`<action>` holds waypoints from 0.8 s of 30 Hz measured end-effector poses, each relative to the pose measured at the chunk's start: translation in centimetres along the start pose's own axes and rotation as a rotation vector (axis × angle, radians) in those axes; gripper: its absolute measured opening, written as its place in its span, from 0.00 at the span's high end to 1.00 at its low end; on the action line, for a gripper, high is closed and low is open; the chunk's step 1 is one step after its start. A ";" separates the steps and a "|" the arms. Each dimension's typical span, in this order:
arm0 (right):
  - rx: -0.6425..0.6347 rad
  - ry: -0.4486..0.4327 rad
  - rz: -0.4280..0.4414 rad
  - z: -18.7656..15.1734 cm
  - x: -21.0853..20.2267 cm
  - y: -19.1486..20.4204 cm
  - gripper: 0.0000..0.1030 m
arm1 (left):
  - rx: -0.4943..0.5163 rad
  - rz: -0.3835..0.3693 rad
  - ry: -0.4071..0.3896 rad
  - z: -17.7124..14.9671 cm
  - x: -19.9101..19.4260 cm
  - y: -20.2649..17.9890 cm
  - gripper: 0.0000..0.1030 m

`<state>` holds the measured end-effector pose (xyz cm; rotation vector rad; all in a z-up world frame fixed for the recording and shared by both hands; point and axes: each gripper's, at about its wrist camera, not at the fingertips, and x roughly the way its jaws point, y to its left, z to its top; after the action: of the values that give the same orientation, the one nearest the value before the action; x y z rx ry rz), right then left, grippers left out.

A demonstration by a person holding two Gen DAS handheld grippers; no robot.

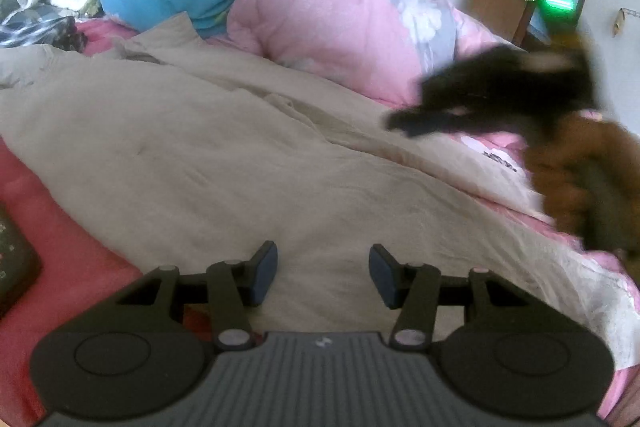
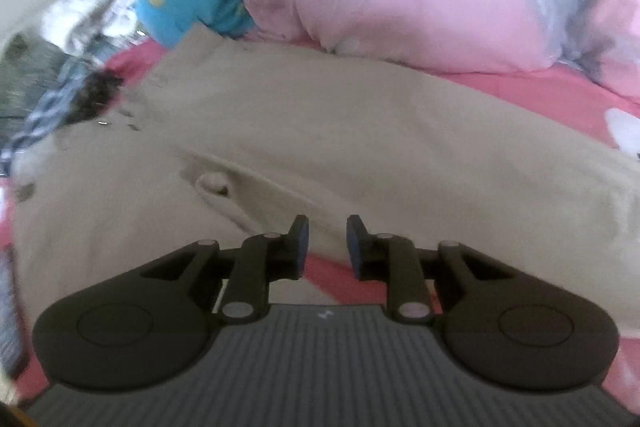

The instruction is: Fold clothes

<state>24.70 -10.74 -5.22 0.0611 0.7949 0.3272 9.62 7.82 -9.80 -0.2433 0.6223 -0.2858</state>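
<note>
Two grippers hang over beige trousers (image 1: 224,155) spread on a pink bed (image 2: 520,95): left gripper (image 1: 322,275) parted and empty above the cloth, right gripper (image 2: 323,247) narrowly parted, empty at the hem.

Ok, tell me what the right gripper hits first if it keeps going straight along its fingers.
Most likely the beige garment: the right gripper, jaws apart and empty, points down at it. Depth is unclear.
</note>
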 end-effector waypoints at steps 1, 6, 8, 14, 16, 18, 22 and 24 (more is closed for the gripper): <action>0.003 0.006 0.021 -0.8 -1.6 -0.7 0.77 | -0.003 0.001 0.000 0.0 0.1 0.0 0.49; 0.024 0.100 0.083 -5.9 -6.3 -3.6 0.74 | -0.022 0.004 -0.007 0.0 0.1 0.0 0.49; 0.072 0.132 0.028 -8.3 -6.7 -6.1 0.75 | -0.029 0.003 -0.011 -0.1 0.1 0.1 0.49; 0.323 0.014 -0.194 -10.7 -9.7 -16.5 0.82 | -0.007 0.011 -0.025 -0.3 0.1 0.0 0.49; 0.373 0.004 -0.290 -11.2 -11.7 -18.6 0.79 | -0.007 0.009 -0.025 -0.3 0.1 0.1 0.49; 0.412 -0.016 -0.317 -11.9 -13.9 -19.9 0.79 | -0.011 0.005 -0.024 -0.3 0.0 0.2 0.49; 0.380 -0.055 -0.145 -13.9 -16.6 -18.2 0.74 | -0.018 0.000 -0.019 -0.2 0.0 0.2 0.46; 0.324 -0.038 -0.094 -15.0 -16.9 -17.2 0.73 | -0.021 0.002 -0.019 -0.1 0.0 0.2 0.46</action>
<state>7.60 -33.28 -7.09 0.3320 0.8043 0.1053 9.57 7.96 -9.97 -0.2657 0.6067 -0.2748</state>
